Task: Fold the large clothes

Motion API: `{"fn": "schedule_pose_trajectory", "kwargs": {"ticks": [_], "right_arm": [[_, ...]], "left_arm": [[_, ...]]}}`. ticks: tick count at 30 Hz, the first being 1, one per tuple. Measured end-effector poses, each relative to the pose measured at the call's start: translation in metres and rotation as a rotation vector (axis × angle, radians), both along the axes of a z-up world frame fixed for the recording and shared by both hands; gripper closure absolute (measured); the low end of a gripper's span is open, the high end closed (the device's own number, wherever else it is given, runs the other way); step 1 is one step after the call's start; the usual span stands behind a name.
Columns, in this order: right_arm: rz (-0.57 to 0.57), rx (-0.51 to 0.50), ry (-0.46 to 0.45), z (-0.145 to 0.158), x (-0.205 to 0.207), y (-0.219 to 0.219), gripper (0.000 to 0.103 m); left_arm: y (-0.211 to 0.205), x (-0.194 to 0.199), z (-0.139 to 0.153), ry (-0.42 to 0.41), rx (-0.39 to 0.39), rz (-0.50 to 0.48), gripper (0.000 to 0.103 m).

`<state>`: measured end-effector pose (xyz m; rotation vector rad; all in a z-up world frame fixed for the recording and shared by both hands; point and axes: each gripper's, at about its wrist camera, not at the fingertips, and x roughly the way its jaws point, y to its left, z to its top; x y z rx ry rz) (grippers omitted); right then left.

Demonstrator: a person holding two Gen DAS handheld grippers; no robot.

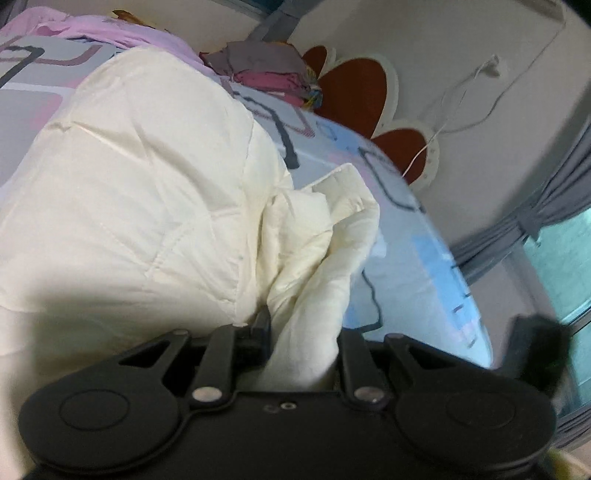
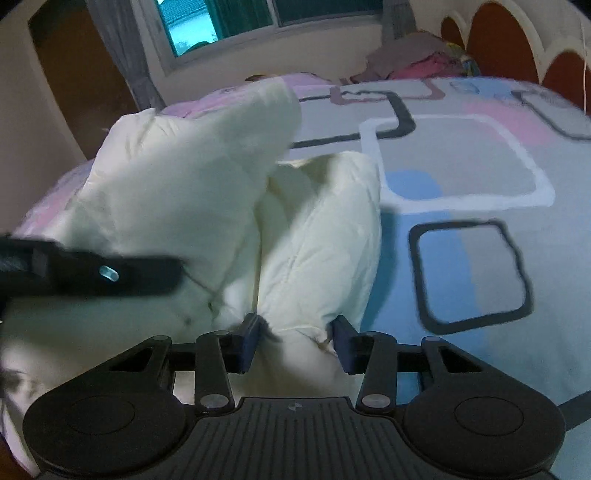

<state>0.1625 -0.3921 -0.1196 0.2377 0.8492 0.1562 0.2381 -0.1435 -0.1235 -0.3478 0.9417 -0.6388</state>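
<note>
Bed: patterned sheet [image 2: 480,155] under a cream quilt [image 1: 147,166], heaped toward its near edge.
Left gripper [image 1: 299,332]: clamped on a bunched fold of quilt.
Right gripper [image 2: 297,332]: pinching another fold — fingers [image 2: 249,339] pressed into the cloth.
Left view only: white cable [image 1: 461,103] on the wall.
Right view only: window [image 2: 229,22]; left gripper's blurred arm crossing the quilt.
Both: clothes pile [image 1: 266,70] by the red headboard [image 1: 354,92].
</note>
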Motion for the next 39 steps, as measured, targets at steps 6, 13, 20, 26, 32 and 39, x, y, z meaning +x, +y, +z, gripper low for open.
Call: {"fn": "schedule_pose_trajectory", "kwargs": {"ticks": [6,13,20,26,32,39], "right_arm": [[-0.014,0.007,-0.107,0.044,-0.013,-0.011,0.058],[-0.036,0.044,-0.119,0.061,-0.026,-0.004,0.058],[-0.047,0.142,-0.186,0.108,-0.035,0.003,0.039],[0.038,0.244,-0.029,0.080,-0.002,0.042,0.039],[0.042,0.241,0.048,0.048,0.004,0.045,0.077],[-0.006,0.033,-0.048,0.043,-0.012,0.031,0.097]], "left_arm": [[0.000,-0.002,0.035,-0.016,-0.029,-0.098,0.035],[0.039,-0.001,0.091,-0.067,-0.144,-0.106,0.032],[0.117,0.004,0.066,-0.199,0.173,0.178,0.034],[0.104,0.004,0.016,-0.165,0.187,0.142,0.047],[0.084,-0.005,0.013,-0.203,0.190,0.109,0.047],[0.068,-0.006,0.020,-0.248,0.182,0.042,0.047]]}}
